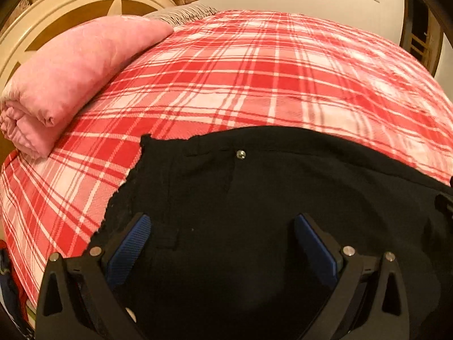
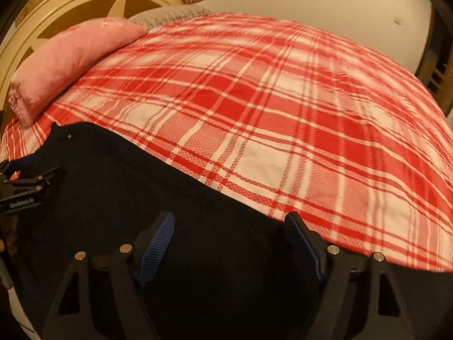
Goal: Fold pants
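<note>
Black pants [image 1: 269, 198] lie flat on a red and white plaid bed cover [image 1: 254, 79], waistband away from me, with a silver button [image 1: 240, 154] at the waist. My left gripper [image 1: 222, 223] is open and hovers over the waist part of the pants, blue pads [image 1: 133, 243] spread wide. In the right wrist view the pants [image 2: 141, 187] fill the lower left. My right gripper [image 2: 229, 223] is open over the pants' far edge, its right finger at the border with the plaid cover [image 2: 283, 113]. The left gripper [image 2: 25, 181] shows at the left edge.
A rolled pink blanket [image 1: 70, 76] lies at the left by a cream and wood headboard [image 1: 42, 22]; it also shows in the right wrist view [image 2: 70, 56]. A grey fringed throw [image 1: 184, 14] lies at the far bed end. A wooden frame [image 1: 421, 36] stands at the right.
</note>
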Demonstrator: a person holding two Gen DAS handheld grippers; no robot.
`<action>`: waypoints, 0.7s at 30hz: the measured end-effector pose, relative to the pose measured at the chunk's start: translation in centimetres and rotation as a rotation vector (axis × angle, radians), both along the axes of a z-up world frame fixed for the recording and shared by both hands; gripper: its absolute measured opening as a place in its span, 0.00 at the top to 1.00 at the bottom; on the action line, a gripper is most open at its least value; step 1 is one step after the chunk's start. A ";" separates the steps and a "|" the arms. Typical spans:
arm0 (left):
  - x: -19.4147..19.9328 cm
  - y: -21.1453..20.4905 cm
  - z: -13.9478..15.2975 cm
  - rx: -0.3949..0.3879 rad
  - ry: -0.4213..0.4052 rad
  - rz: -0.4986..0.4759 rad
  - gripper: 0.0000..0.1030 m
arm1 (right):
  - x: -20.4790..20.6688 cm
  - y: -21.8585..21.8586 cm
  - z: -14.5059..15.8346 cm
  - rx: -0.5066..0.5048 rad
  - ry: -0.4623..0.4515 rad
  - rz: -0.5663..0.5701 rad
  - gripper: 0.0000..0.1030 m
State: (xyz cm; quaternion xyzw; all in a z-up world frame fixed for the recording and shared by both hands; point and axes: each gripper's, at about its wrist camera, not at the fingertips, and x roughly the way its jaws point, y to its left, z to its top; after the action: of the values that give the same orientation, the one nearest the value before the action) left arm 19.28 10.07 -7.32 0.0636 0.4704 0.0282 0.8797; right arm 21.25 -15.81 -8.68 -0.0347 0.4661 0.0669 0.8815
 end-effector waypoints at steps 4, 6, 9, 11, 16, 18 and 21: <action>0.6 0.5 -0.4 -0.042 -0.009 0.009 0.00 | 0.6 0.2 -1.2 -0.017 -0.008 0.045 0.21; 0.9 0.6 -0.6 -0.060 -0.014 0.017 0.00 | 0.7 0.1 -1.3 -0.018 -0.014 0.054 0.21; 1.3 0.8 -0.9 -0.073 -0.028 0.022 0.00 | 0.6 0.2 -1.4 -0.022 -0.016 0.060 0.21; 1.3 0.8 -1.0 -0.074 -0.033 0.026 0.00 | 0.7 0.3 -1.4 -0.033 -0.017 0.068 0.24; 1.4 0.7 -1.0 -0.066 -0.037 0.026 0.00 | 0.1 1.5 -1.1 -0.061 -0.025 0.127 0.50; 1.4 0.7 -1.0 -0.065 -0.036 0.025 0.00 | 0.0 2.2 -1.0 -0.089 -0.028 0.148 0.57; 1.4 0.7 -1.1 -0.061 -0.037 0.025 0.00 | -0.2 2.7 -0.9 -0.115 -0.036 0.163 0.66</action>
State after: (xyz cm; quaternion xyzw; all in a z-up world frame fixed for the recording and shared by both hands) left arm 20.69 10.79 -8.38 0.0303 0.4556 0.0258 0.8893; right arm 21.01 -13.11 -9.62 -0.1241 0.4488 0.1112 0.8780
